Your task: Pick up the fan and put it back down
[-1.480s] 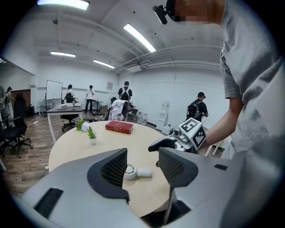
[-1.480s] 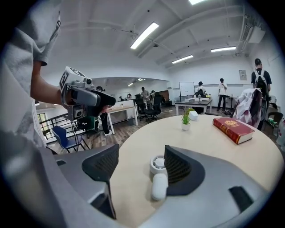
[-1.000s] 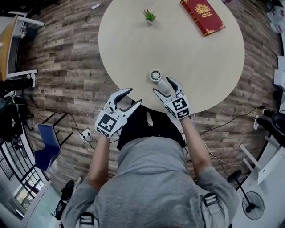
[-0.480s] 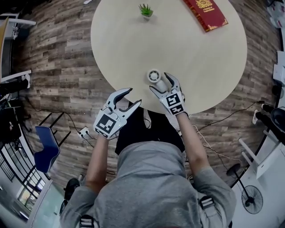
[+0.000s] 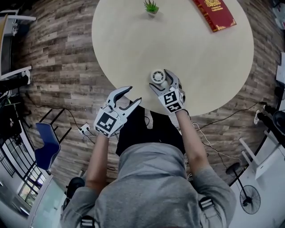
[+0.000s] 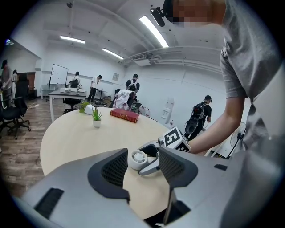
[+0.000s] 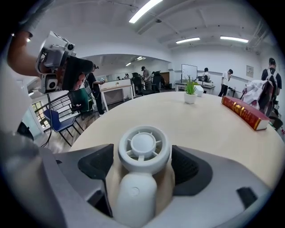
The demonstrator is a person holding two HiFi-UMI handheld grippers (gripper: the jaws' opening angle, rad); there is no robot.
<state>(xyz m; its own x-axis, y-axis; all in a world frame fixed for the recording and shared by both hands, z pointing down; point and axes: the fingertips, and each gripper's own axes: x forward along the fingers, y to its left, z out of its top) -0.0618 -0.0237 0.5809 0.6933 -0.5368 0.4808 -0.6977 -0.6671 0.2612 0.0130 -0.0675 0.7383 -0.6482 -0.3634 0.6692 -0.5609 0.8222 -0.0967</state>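
Left tongs (image 5: 132, 95) hang off the near edge of the round tabletop (image 5: 191, 58), jaws apart with nothing in them. Just past that, the right tongs (image 5: 163, 83) have just been opening and now sit spread wide around the little white fan (image 7: 143, 147), which lies on the tabletop, not squeezed. Far side: small potted plant (image 5: 151, 6) and a red book (image 5: 214, 13).

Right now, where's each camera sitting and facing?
Head view: on head, steeply down at table; torso, arms show.
Left gripper view: along the left gripper, jaws open and empty, toward the fan; right arm shows.
Right gripper view: along the right gripper, jaws just opening around the fan; left arm shows.
All share the fan.
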